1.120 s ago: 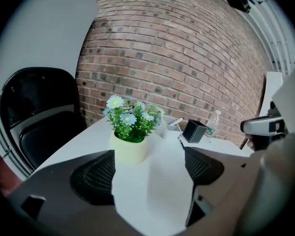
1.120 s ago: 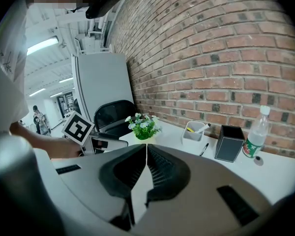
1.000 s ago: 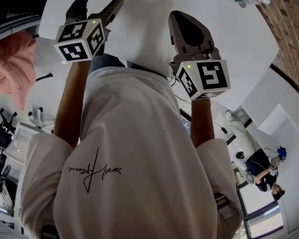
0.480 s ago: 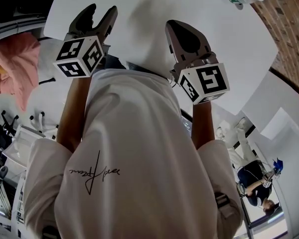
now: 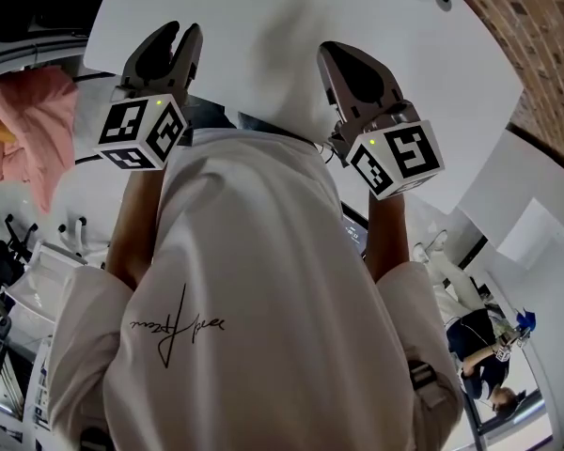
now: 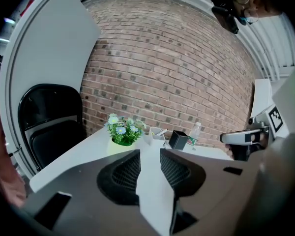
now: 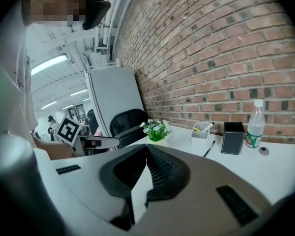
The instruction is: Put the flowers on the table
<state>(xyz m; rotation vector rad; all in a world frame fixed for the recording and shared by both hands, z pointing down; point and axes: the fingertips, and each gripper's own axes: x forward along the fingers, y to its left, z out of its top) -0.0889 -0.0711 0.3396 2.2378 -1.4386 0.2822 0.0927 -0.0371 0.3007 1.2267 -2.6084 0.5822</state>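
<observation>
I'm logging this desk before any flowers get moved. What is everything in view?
white table: one, white, against the wall
white and blue flowers with green leaves in a pale pot: one, on the table, near the chair
clear pen cup: one, on the table, beside the flowers
black square box: one, on the table, between cup and bottle
clear plastic bottle with green label: one, on the table, by the wall
black pen: one, lying on the table
black chair: one, at the table's end
red brick wall: one, behind the table
pink cloth: one, off the table
white T-shirt: one, on the person
left tongs: dark grey, jaws apart, just been closing, nothing between
right tongs: dark grey, jaws together, empty
</observation>
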